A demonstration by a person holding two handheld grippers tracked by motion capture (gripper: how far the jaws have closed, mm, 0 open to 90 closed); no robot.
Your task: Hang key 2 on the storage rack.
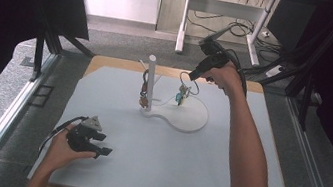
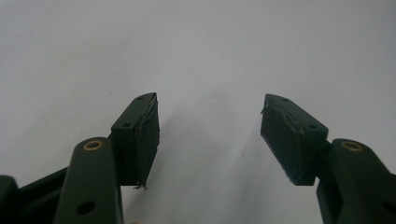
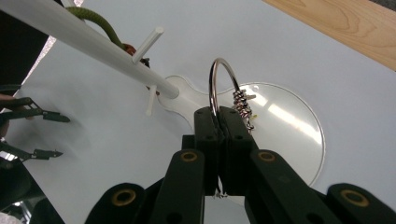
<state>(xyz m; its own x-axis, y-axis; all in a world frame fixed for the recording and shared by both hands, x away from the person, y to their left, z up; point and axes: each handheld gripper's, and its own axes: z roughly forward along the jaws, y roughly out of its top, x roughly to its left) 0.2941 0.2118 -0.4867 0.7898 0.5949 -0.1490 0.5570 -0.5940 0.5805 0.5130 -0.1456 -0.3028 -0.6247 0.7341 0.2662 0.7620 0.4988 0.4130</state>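
The right gripper (image 1: 190, 75), in the upper middle of the high view, is clenched on a metal ring (image 1: 191, 85) from which a small bunch of charms (image 1: 181, 97) dangles just above the round white base (image 1: 196, 116) of a stand. The stand's white post (image 1: 150, 83) rises left of it, with another trinket (image 1: 144, 92) hanging close against it. I judge the step in hand to be carrying the ring to the stand; the next move calls for slipping it over a free peg. The left gripper (image 1: 104, 144) rests on the grey mat (image 1: 160, 153) in the lower left, well apart from the stand.

In the left gripper view its jaws stand wide apart over bare mat, grasping nothing.

In the right gripper view the jaws are pressed together at the frame's centre, pinching the bottom of the ring (image 3: 223, 84), its coiled charms (image 3: 243, 108) at the right. The post (image 3: 88, 44) crosses the upper left with two short pegs (image 3: 147, 44); a green cord (image 3: 100, 21) already on it could crowd the approach.
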